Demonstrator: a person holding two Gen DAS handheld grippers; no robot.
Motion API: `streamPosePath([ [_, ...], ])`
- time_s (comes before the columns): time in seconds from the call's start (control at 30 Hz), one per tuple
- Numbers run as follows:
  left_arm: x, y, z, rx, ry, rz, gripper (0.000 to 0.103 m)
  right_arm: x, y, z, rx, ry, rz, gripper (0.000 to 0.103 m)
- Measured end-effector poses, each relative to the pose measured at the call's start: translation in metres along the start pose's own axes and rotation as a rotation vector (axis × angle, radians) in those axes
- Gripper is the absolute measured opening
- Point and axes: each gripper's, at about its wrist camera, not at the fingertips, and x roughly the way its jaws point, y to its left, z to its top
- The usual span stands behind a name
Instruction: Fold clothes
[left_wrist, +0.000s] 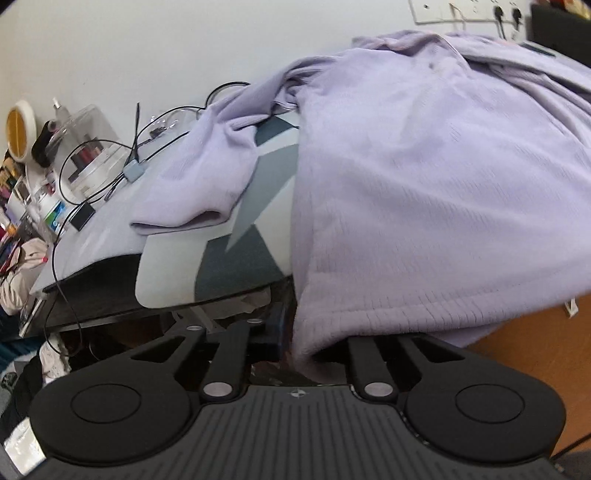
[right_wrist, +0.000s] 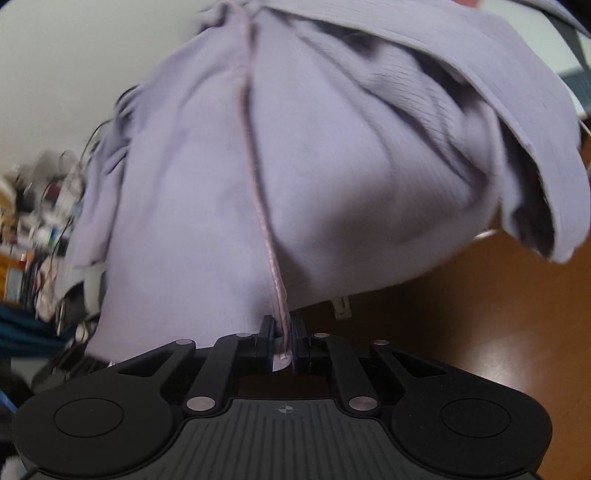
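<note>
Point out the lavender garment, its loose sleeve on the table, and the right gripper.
lavender garment (left_wrist: 424, 192): left wrist view, on the broad body panel.
sleeve (left_wrist: 192, 177): left wrist view, mid-sleeve, lying on the patterned table cover.
right gripper (right_wrist: 283, 341): right wrist view, between the fingertips, shut on a seam edge.

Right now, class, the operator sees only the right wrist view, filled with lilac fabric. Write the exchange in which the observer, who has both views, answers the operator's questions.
Operator: What lies under the lilac garment?
Observer: A mat with grey and dark teal shapes, on the table.
Operator: Where is the sleeve?
Observer: The sleeve lies flat on the mat, its cuff toward the table's near edge.
Operator: Is the left gripper holding anything?
Observer: The garment's hem drapes over its fingers; they are hidden, so the grip cannot be seen.
Operator: Any clutter?
Observer: Black cables and a small grey box beside the sleeve.
</note>
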Motion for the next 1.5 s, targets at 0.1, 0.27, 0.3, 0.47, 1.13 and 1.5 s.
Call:
streamPosePath([
  [0.1, 0.0, -0.004, -0.005, -0.003, 0.017, -0.014, 0.013, 0.005, 0.004, 0.001, -0.05, -0.039, -0.045, 0.008],
  [0.27, 0.001, -0.009, -0.01, 0.064, 0.094, -0.03, 0.05, 0.012, 0.008, 0.005, -0.092, 0.008, -0.077, 0.027],
  [0.3, -0.001, -0.008, -0.01, 0.073, 0.111, -0.047, 0.054, 0.011, 0.009, 0.007, -0.1, 0.02, -0.075, 0.033],
  [0.47, -0.029, 0.012, -0.002, -0.04, 0.164, -0.147, 0.059, -0.025, 0.025, 0.029, -0.159, -0.041, -0.043, 0.035],
  [1.13, 0.067, 0.143, 0.138, -0.362, 0.053, -0.242, 0.093, -0.082, 0.148, 0.233, -0.302, -0.47, 0.0, 0.058],
  [1.5, 0.19, 0.154, 0.206, -0.267, 0.072, -0.268, 0.093, 0.029, 0.171, 0.297, -0.156, -0.441, -0.16, 0.059],
])
